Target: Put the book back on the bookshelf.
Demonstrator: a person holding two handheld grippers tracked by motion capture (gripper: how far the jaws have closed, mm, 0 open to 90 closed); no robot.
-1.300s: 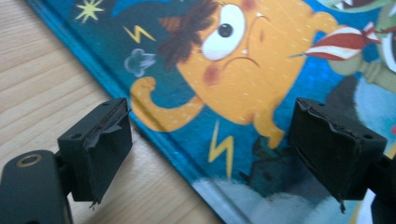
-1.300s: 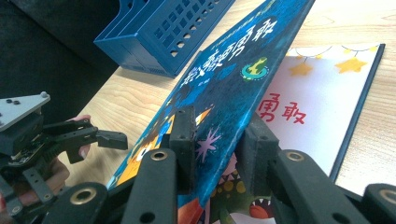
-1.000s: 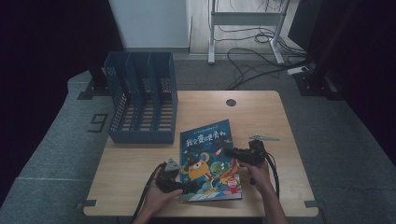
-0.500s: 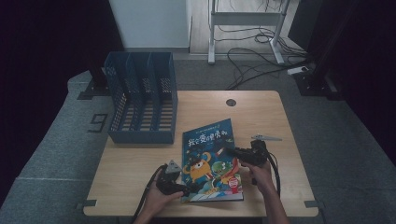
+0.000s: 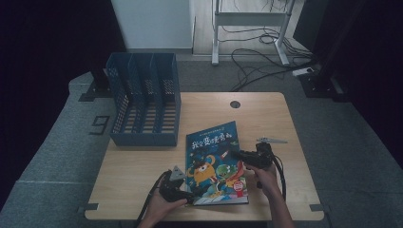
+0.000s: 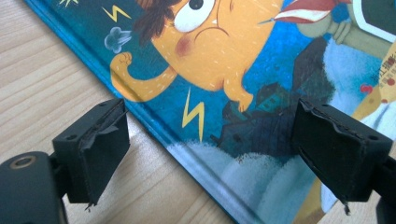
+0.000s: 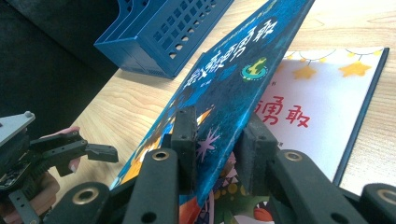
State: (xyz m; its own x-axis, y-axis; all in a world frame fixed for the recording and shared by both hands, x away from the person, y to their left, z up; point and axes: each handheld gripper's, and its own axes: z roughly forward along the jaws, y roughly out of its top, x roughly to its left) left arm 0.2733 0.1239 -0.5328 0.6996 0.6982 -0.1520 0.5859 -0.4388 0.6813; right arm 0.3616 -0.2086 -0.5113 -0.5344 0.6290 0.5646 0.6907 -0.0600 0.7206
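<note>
Fingers of R gripper [image 7: 217, 149] pinching book cover [image 7: 233, 79], L gripper [image 6: 205, 154] fingers wide

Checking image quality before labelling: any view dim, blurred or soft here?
High view: dim, dark surround, the table lit evenly, slightly soft. Left gripper view: bright, the book cover sharp, the left tongs crisp, no glare. Right gripper view: the right tongs soft up close, the blue file rack sharper.
</note>
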